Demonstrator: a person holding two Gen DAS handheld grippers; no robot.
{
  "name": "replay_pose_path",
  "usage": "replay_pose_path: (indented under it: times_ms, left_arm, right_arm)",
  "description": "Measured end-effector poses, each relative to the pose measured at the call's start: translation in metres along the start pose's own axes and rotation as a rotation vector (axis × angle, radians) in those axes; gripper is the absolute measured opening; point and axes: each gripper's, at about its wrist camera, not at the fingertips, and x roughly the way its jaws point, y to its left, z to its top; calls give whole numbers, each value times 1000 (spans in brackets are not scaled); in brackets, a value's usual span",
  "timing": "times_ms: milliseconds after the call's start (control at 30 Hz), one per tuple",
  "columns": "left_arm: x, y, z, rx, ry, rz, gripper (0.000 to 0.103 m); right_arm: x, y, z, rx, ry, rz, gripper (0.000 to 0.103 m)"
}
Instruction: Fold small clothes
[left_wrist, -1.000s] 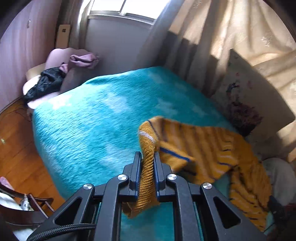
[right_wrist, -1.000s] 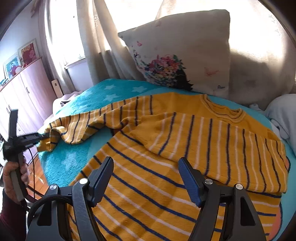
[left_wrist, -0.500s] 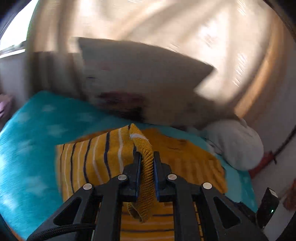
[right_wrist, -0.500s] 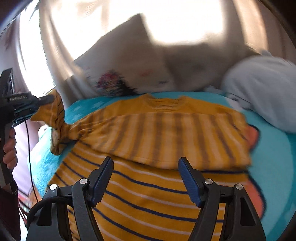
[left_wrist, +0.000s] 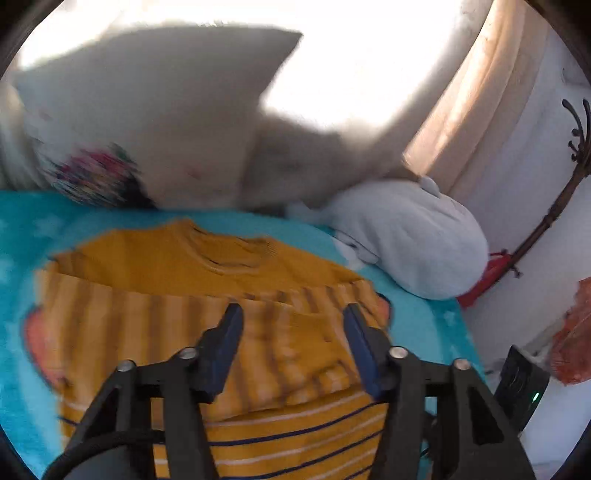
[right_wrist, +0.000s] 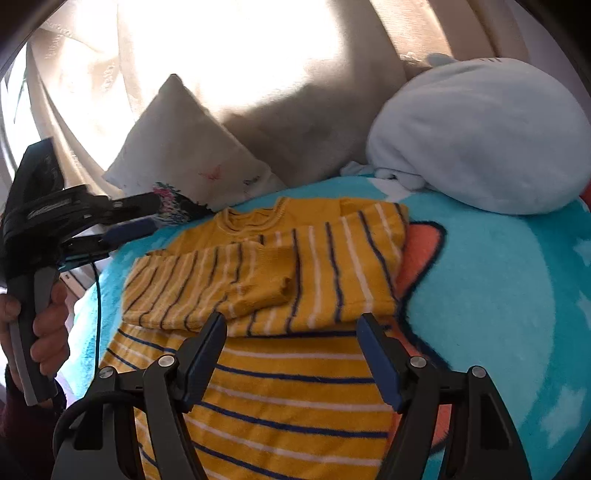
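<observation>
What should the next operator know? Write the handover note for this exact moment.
Left gripper: jaws have just been opening, nothing between them, hovering above the sweater.
Right gripper: open, empty, over the sweater's lower body.
The sweater lies flat on the teal blanket, collar toward the pillow.
Done: both sleeves folded across the chest.
Left: fold the striped lower half up toward the collar, then set it aside.
</observation>
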Motion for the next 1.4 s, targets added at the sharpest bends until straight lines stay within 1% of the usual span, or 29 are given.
replay_pose_path:
  times_ms: [67,167,233,300,367,400,433,467,500,533,567,600,667,733,800,867,933,1033,1100,1167,1200,1233,1267,1300,1333,1367,1400]
  left_arm:
    - [-18,10,-5,19,-42,65,64]
    - [-38,42,-14,6,-80,187,66]
    - [-46,69,-22,-37,-81,224,66]
    - [-51,95,-30,-100,-82,237,66]
    - [-56,125,-39,-181,-90,247,66]
    - [-58,136,-42,-217,-96,254,66]
    - [-59,150,-47,-262,-103,258,66]
    - [-61,158,-50,-289,-109,257,66]
    - [-64,167,-52,-320,-115,252,66]
    - [-66,176,-54,-348,-121,247,66]
    - [-66,181,-56,-362,-123,245,66]
    - [-63,183,-57,-371,-125,246,66]
    - [-62,188,-59,-379,-126,248,66]
    - [-60,189,-59,-382,-119,240,66]
    - [-55,189,-60,-381,-101,215,66]
    - [-49,185,-61,-380,-84,183,66]
    - [-39,181,-63,-391,-56,121,66]
    - [-20,176,-64,-410,-5,54,66]
    - [-7,175,-63,-420,25,46,66]
    - [6,177,-62,-438,42,60,66]
    - [12,179,-61,-451,48,73,63]
    - [16,182,-60,-465,53,88,56]
    - [18,185,-59,-484,56,106,25]
    - [19,188,-60,-506,59,124,8]
    - [17,193,-61,-531,50,139,8]
    - [14,197,-63,-549,34,137,8]
    - [11,199,-65,-551,28,147,7]
  right_arm:
    - [10,6,4,-20,14,32,78]
    - [28,14,12,-53,11,29,78]
    - [46,16,20,-71,24,-2,78]
    - [64,14,28,-66,40,-15,78]
    - [83,14,33,-71,76,-45,78]
    - [92,13,34,-82,86,-44,78]
    - [102,15,35,-100,107,-51,72]
    - [109,17,35,-119,119,-54,63]
    - [117,21,35,-144,143,-62,33]
    - [120,23,35,-157,158,-62,17]
    - [119,26,35,-167,156,-56,16]
    - [116,28,36,-172,143,-41,9]
    - [105,30,41,-174,108,-33,8]
    - [89,30,49,-168,46,-47,8]
    - [75,25,59,-150,-11,-84,8]
    - [69,17,67,-126,-41,-112,8]
    - [72,6,72,-97,-31,-141,8]
    - [81,-5,72,-66,3,-142,8]
    - [83,-6,69,-65,9,-145,8]
    - [83,-5,70,-69,8,-143,8]
    - [82,-5,70,-73,8,-142,8]
    - [82,-5,70,-77,8,-142,8]
    - [82,-4,70,-82,10,-138,8]
    - [83,-4,70,-86,12,-137,8]
    - [83,-5,70,-87,12,-135,8]
    - [83,-6,70,-84,12,-130,8]
    - [83,-9,70,-74,16,-118,8]
